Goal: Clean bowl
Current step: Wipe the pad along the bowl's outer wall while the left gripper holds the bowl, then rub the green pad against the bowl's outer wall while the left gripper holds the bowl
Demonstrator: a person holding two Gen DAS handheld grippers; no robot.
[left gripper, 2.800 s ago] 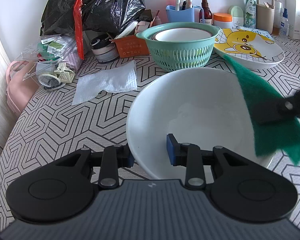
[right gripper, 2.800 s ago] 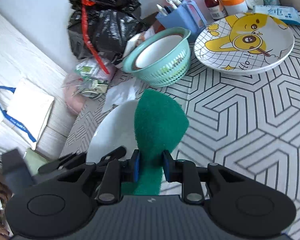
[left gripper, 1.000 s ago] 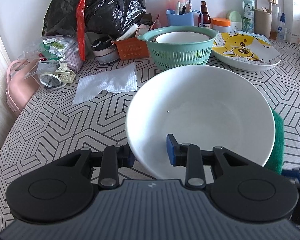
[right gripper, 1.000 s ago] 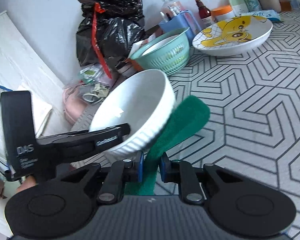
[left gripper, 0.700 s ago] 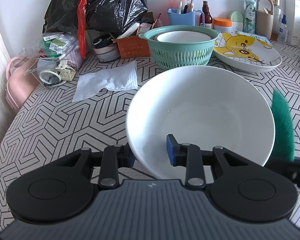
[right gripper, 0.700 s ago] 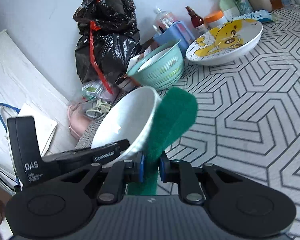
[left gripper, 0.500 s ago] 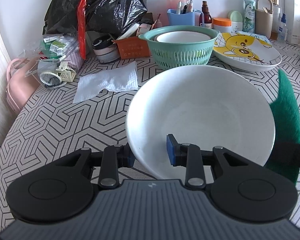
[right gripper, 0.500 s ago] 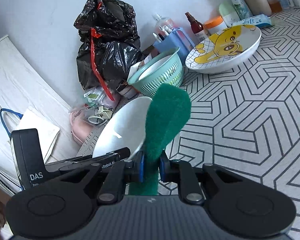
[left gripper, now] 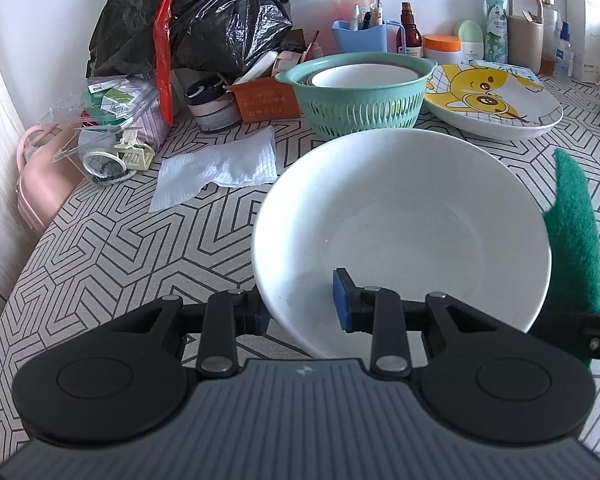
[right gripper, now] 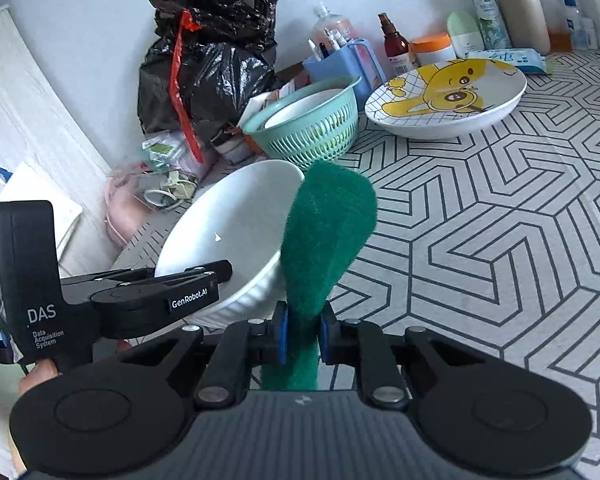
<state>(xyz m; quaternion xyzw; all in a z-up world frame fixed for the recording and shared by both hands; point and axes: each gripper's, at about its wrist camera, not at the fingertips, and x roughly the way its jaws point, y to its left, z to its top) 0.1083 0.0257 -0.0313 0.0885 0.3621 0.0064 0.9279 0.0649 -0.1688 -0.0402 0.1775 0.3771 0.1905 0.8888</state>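
Note:
A large white bowl (left gripper: 404, 216) is tilted toward me, its near rim pinched by my left gripper (left gripper: 300, 308), one pad outside the wall and one inside. My right gripper (right gripper: 303, 338) is shut on a green scouring pad (right gripper: 328, 232) that stands up just right of the bowl (right gripper: 236, 228), beside its outer wall. In the left wrist view the same pad (left gripper: 574, 232) rises past the bowl's right rim. The left gripper's black body (right gripper: 140, 300) shows at the right wrist view's left, with a hand below it.
A teal colander (left gripper: 360, 92) with a bowl inside, a cartoon plate (left gripper: 496, 100), a white paper towel (left gripper: 216, 168), a black rubbish bag (left gripper: 196, 16) and bottles crowd the back of the patterned table (right gripper: 500, 240). A pink case (left gripper: 40, 184) sits at the left edge.
The green pad has come up from under the bowl's right side and now stands beside its rim. The bowl and left gripper have stayed put.

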